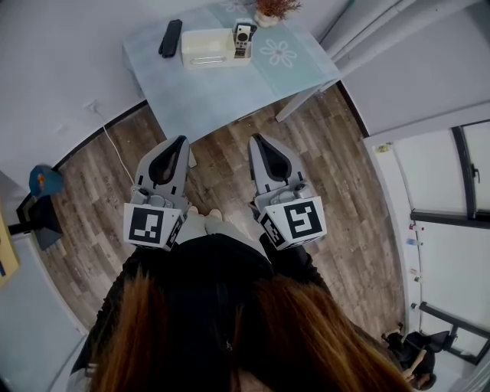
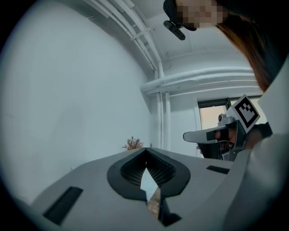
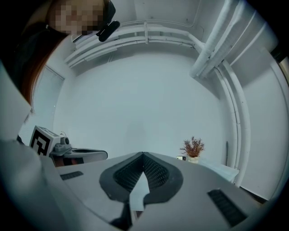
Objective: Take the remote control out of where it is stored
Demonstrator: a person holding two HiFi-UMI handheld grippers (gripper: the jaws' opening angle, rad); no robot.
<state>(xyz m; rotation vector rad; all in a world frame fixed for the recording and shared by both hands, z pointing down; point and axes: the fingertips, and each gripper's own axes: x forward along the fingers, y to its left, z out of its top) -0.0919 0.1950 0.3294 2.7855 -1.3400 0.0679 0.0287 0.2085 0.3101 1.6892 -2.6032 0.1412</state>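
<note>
Two grippers, left (image 1: 181, 142) and right (image 1: 256, 141), pressed together, empty, well short of table (image 1: 222, 92). Remote control (image 1: 243, 38) upright in white holder (image 1: 205, 47). Risks: closed jaws topple it; light holder lifts along; black remote (image 1: 170, 38) beside holder grabbed instead.

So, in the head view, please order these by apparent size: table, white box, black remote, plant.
1. table
2. white box
3. black remote
Not ranked: the plant, cut off at the frame edge.

A pale worktop (image 1: 230, 92) stands on a wood floor (image 1: 99, 191), a dried plant (image 1: 272, 8) at its far edge. A flat black thing (image 1: 170, 38), perhaps a phone, lies on it.
</note>
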